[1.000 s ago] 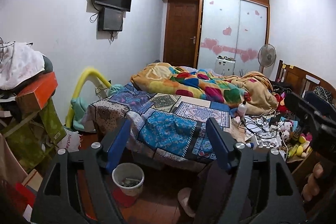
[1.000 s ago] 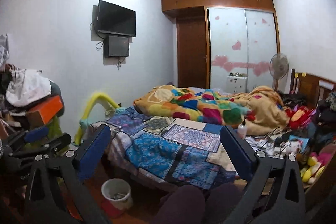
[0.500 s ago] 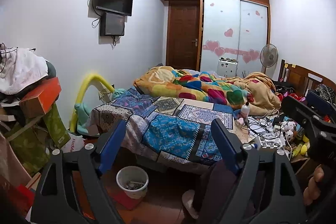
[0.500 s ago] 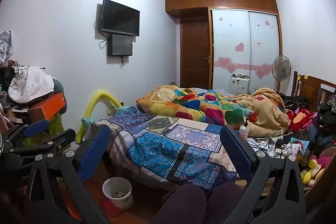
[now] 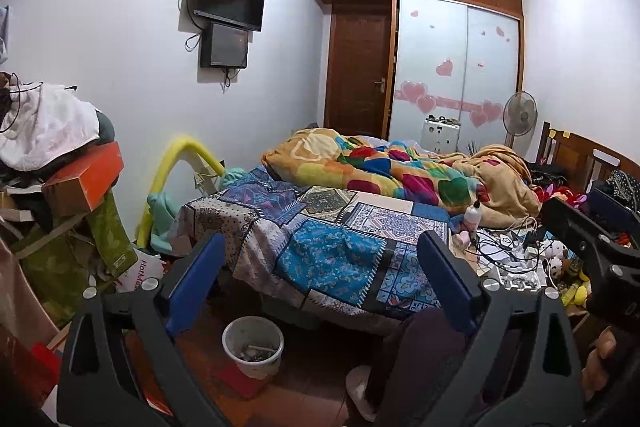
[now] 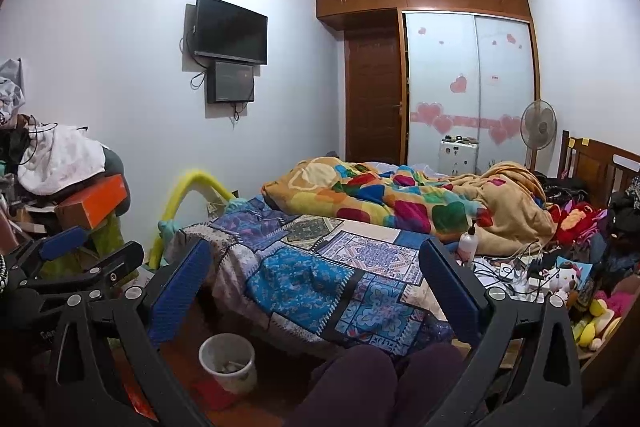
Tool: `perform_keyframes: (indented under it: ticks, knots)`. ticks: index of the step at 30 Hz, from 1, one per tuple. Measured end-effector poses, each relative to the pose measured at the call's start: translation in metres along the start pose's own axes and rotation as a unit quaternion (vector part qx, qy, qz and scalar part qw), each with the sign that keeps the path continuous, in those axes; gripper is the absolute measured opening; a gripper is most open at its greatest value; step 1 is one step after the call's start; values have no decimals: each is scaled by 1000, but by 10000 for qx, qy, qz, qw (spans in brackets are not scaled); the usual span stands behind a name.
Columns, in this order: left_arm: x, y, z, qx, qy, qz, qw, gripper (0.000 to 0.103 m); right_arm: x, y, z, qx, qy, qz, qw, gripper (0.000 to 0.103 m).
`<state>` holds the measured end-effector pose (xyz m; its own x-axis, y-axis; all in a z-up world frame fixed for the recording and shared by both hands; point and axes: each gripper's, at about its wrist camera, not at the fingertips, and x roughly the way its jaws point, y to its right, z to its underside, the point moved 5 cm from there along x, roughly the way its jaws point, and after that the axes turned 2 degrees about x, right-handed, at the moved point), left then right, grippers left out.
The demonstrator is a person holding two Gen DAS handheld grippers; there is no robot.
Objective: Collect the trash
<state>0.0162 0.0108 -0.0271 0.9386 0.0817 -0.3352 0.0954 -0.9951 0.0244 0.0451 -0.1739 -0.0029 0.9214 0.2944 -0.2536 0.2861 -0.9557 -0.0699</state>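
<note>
below left gripper [image 5: 320, 283], trash bin [image 5: 253, 347]

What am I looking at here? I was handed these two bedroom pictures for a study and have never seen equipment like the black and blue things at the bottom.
There is no robot. A person holds a two-fingered grabbing tool in each hand, and a small wide-angle camera on each tool looks forward between its fingers. That lens is why the walls bend.

One picture comes from the left tool, the other from the right tool. The blue strips are its finger pads. The left tool's jaws have just been opening; both tools are open with nothing between the pads.

In the left picture the right tool also shows at the right edge, with the person's hand below it.

Ahead is a bed with patterned covers, a white bin on the floor holding some rubbish, and cables and toys beside the bed.
</note>
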Motion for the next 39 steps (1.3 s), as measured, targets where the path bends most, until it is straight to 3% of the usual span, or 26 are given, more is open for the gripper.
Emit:
perform_keyframes:
  ticks: [39]
  knots:
    - [-1,-1,1,-26,-33,7,10000,99,-4,-2,3,61,-38,16,10000,103]
